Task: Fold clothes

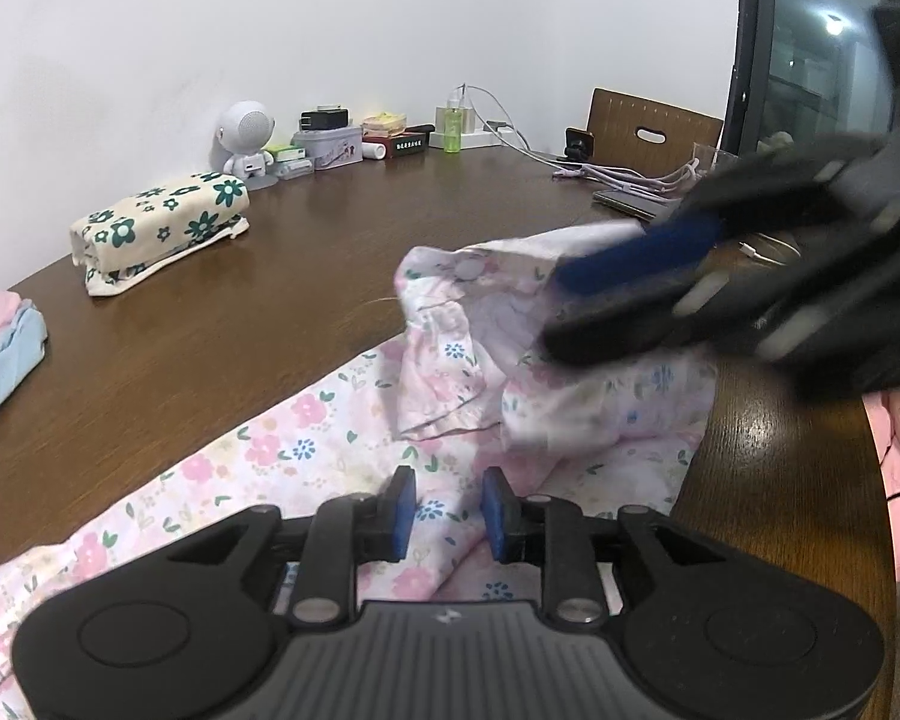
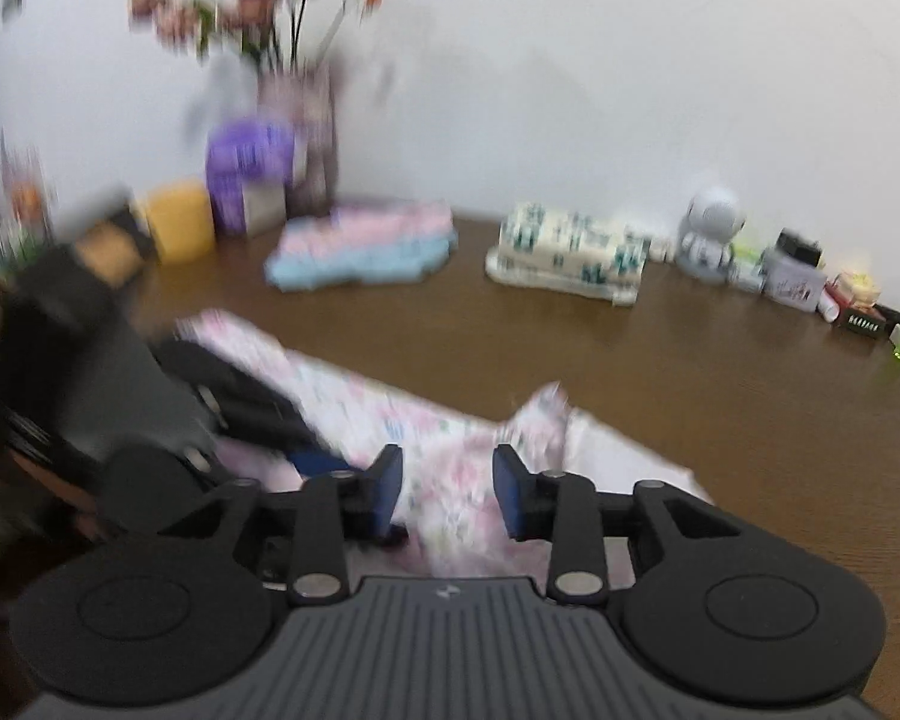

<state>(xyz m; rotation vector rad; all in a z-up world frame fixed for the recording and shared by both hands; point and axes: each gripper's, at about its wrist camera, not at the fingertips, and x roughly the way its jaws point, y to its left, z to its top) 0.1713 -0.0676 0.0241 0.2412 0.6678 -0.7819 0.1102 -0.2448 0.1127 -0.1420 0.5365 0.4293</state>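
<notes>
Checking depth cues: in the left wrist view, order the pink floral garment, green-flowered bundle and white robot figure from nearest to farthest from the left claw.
1. Pink floral garment, directly under the left claw.
2. Green-flowered bundle, mid-table, left.
3. White robot figure, by the wall.

Our left claw [image 1: 448, 504] hangs low, its two blue pads [image 1: 404, 513] parted with a gap between them. Our right claw [image 2: 447, 489] reaches in from the right, blurred, its pads [image 2: 390, 492] likewise spread apart; in the left wrist view its fingers point leftward.
</notes>
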